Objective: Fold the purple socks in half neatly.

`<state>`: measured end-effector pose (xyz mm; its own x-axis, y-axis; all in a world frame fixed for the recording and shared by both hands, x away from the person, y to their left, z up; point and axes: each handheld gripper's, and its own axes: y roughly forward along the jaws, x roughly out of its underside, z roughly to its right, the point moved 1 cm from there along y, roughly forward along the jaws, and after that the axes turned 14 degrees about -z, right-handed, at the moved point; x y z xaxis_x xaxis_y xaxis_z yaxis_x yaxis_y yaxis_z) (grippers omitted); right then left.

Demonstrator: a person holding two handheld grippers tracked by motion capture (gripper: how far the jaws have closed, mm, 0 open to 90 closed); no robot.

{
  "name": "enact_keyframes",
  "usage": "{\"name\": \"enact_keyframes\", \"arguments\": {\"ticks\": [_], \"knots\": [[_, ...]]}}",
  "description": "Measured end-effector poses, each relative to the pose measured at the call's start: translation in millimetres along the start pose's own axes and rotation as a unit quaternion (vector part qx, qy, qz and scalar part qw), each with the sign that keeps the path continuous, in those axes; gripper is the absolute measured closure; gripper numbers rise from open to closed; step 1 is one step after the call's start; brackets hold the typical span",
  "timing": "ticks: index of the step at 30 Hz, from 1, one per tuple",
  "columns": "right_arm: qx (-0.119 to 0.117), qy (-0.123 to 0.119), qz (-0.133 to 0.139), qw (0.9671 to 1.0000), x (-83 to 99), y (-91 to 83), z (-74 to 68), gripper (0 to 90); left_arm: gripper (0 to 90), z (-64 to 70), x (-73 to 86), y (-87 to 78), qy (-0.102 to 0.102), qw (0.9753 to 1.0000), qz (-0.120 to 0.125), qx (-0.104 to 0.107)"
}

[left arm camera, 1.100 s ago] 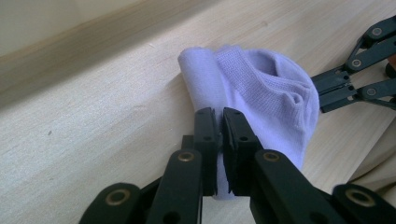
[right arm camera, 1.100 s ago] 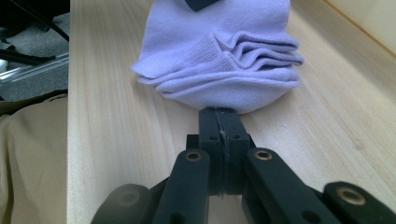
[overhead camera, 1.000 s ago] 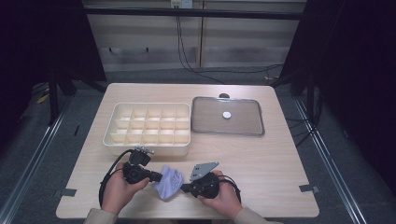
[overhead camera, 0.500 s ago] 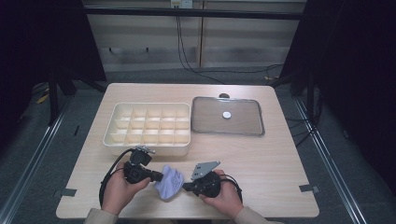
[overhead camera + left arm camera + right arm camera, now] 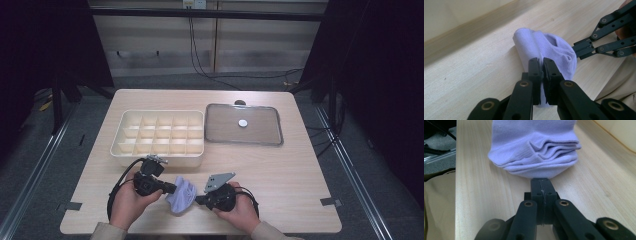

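A folded lilac sock point(image 5: 181, 195) lies on the wooden table point(image 5: 300, 170) near its front edge, between the two hands. My left gripper point(image 5: 172, 189) comes at it from the left; its jaws are shut on a fold of the sock point(image 5: 544, 47), with fabric pressed between them. My right gripper point(image 5: 198, 200) reaches in from the right, jaws shut at the sock's point(image 5: 534, 150) lower edge, which puckers at their tips. The right gripper point(image 5: 577, 50) shows at the sock's far side in the left gripper view.
A cream tray point(image 5: 120, 142) with several small compartments stands just behind the hands. To its right lies a flat clear lid point(image 5: 260, 135) with a white knob point(image 5: 243, 122). Cables loop from both grippers near the table's front edge.
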<state>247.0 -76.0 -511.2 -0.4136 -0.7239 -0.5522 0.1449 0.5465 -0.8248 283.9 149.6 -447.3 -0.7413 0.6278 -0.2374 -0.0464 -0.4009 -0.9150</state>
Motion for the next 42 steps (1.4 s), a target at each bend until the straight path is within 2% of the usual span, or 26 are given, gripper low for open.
{"name": "enact_keyframes", "arguments": {"ticks": [10, 26, 34, 38, 39, 42], "knots": [[0.001, -0.002, -0.001, 1.0, -0.5, 0.3, -0.8, 90.0, 85.6, 6.7, -3.5, -1.2, 0.013, 0.9999, -0.003, 0.0], [0.001, -0.002, -0.001, 1.0, -0.8, 0.6, -1.3, 90.0, 85.7, 14.4, -8.1, -1.6, 0.024, 0.9997, -0.003, 0.003], [0.001, -0.002, -0.001, 1.0, -0.7, 0.7, -1.3, 90.0, 85.8, 18.7, -10.3, -1.7, 0.038, 0.9993, -0.004, 0.001], [0.001, -0.002, -0.001, 1.0, -0.6, 0.7, -1.3, 90.0, 85.8, 21.2, -11.1, -1.4, 0.038, 0.9993, -0.004, 0.003], [0.001, -0.002, -0.001, 1.0, -0.6, 0.7, -1.3, 90.0, 85.8, 21.3, -11.5, -1.2, 0.044, 0.999, -0.004, 0.002], [0.001, -0.004, 0.001, 1.0, -0.8, 1.1, -1.3, 90.0, 85.8, 22.4, -11.8, -1.0, 0.042, 0.9991, -0.002, 0.004]]}}
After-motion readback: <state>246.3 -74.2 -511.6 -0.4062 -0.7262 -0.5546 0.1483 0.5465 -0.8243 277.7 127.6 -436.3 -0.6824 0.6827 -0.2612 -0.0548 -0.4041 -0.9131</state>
